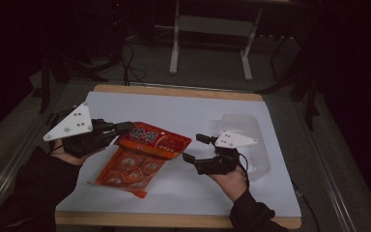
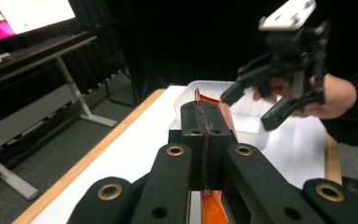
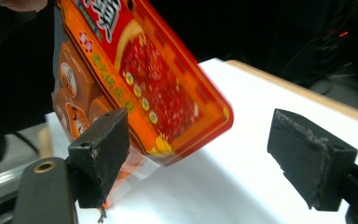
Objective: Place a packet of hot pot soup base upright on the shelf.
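Here the left claw [image 1: 125, 128] is clamped on the top edge of the snack bag [image 1: 140, 157], mid-left of the high view. The bag hangs tilted, its long axis running from the red header at centre down to the lower left, low end on the white surface [image 1: 174, 113]. The right claw [image 1: 195, 147] sits just right of the header, jaws spread wide, holding nothing. In the right gripper view the bag's corner [image 3: 168, 107] pokes in between the jaws from the upper left, nearer the left jaw. My guess: the right claw is the free one and closes on that corner. A clear tray [image 1: 244, 130] lies behind it, right of centre.
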Demonstrator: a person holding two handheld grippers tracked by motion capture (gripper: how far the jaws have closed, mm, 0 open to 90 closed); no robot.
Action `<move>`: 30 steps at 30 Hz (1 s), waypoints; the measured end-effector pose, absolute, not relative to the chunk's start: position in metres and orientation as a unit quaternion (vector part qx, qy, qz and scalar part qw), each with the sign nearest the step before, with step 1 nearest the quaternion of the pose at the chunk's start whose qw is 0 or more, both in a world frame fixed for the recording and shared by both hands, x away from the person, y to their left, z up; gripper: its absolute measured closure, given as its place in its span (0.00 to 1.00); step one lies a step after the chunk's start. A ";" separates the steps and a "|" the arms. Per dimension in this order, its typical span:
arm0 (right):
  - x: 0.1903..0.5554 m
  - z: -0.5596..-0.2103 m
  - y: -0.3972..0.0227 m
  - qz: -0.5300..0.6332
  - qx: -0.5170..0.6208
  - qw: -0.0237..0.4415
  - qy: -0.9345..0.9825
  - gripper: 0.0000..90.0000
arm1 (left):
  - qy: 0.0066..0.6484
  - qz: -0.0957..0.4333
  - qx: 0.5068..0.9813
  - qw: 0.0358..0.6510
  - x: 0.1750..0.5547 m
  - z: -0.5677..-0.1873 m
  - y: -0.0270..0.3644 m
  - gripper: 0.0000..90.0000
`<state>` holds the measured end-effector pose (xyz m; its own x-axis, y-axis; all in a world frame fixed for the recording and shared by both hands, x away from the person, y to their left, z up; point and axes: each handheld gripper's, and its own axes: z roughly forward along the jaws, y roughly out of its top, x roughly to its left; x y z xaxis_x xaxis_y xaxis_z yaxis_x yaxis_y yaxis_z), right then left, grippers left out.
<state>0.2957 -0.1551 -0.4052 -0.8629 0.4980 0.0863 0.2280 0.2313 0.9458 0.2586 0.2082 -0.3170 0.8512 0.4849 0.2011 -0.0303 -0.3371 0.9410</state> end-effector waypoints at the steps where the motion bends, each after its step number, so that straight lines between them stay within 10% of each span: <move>1: 0.298 -0.408 -0.153 0.575 0.235 0.112 0.776 0.23 | 0.141 0.229 0.785 0.558 0.257 -0.317 0.209 1.00; 13: 0.317 -0.435 -0.114 0.584 0.190 -0.009 0.789 0.35 | 0.134 0.219 0.782 0.569 0.249 -0.316 0.214 1.00; 20: 0.312 -0.432 -0.107 0.600 0.132 -0.036 0.788 0.66 | 0.137 0.215 0.783 0.567 0.250 -0.317 0.215 1.00; 24: 0.305 -0.425 -0.104 0.594 0.108 -0.042 0.796 0.99 | 0.140 0.216 0.784 0.564 0.252 -0.317 0.217 1.00; 30: 0.296 -0.404 -0.106 0.587 0.094 -0.036 0.803 1.00 | 0.136 0.219 0.776 0.575 0.248 -0.307 0.222 1.00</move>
